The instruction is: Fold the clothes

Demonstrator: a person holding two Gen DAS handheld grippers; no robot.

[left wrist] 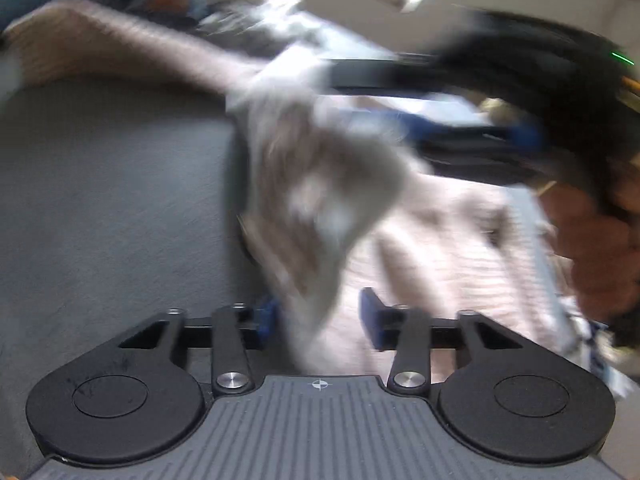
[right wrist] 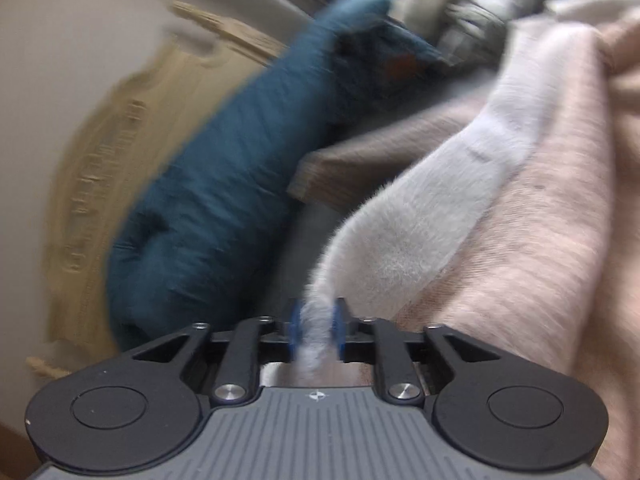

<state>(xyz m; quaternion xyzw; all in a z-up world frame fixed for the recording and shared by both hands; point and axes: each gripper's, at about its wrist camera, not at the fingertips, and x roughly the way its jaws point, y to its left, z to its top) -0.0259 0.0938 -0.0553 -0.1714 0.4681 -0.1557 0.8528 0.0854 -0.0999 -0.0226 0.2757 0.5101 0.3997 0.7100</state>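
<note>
Fuzzy pale pink-grey knitted garment (right wrist: 424,220) hangs bunched between both tools: the right hand-held gripper (right wrist: 317,330) pinches a fluffy tip of it between its blue pads, while the left hand-held gripper (left wrist: 320,322) stands spread, blurred cloth drooping between its fingers above the dark grey table (left wrist: 112,200). Beside it lies a teal folded garment (right wrist: 216,184).

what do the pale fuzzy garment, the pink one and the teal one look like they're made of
Fuzzy garment: looks like brushed fleece or fluffy knit, matte; fine hairs stand off its edges. It is pinched in the right hand-held gripper.
Pink garment: probably a soft ribbed knit, matte; faint parallel lines run across it.
Teal garment: thicker cloth, maybe a knit or sweatshirt fabric; motion blur leaves it open.
</note>
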